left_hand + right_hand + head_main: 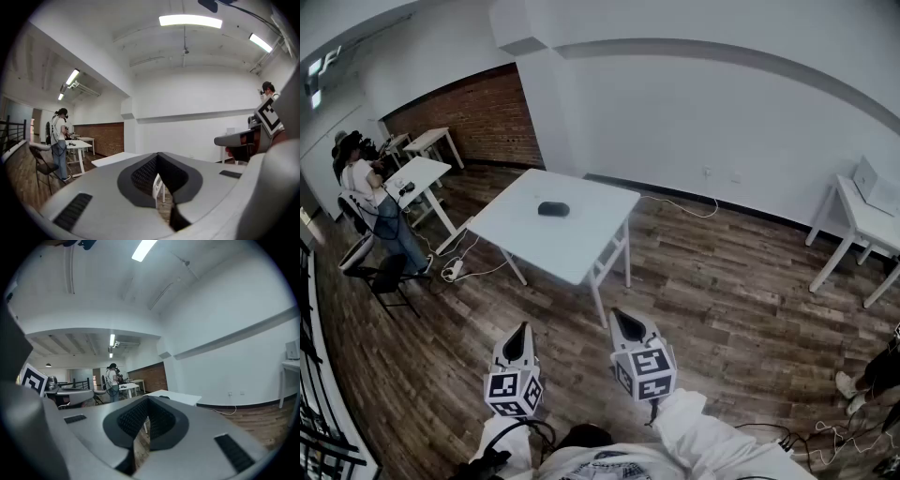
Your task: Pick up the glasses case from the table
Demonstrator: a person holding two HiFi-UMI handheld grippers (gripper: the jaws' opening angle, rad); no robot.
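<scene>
The glasses case (553, 208), a small dark oblong, lies near the middle of a white table (581, 248) across the wooden floor. My left gripper (518, 331) and right gripper (625, 320) hang side by side over the floor, well short of the table, both pointing level toward it. Each one's jaws are shut with nothing between them. In the left gripper view the shut tips (157, 156) sit in front of the table's edge (110, 159). In the right gripper view the tips (147, 399) cover part of the table (180, 397), and a dark speck on it may be the case.
A person (373, 192) stands at the far left beside two more white tables (417, 173), with a black chair (389, 277) and floor cables (455, 270) nearby. A white desk with a laptop (872, 187) stands at right. A black railing (319, 412) borders the lower left.
</scene>
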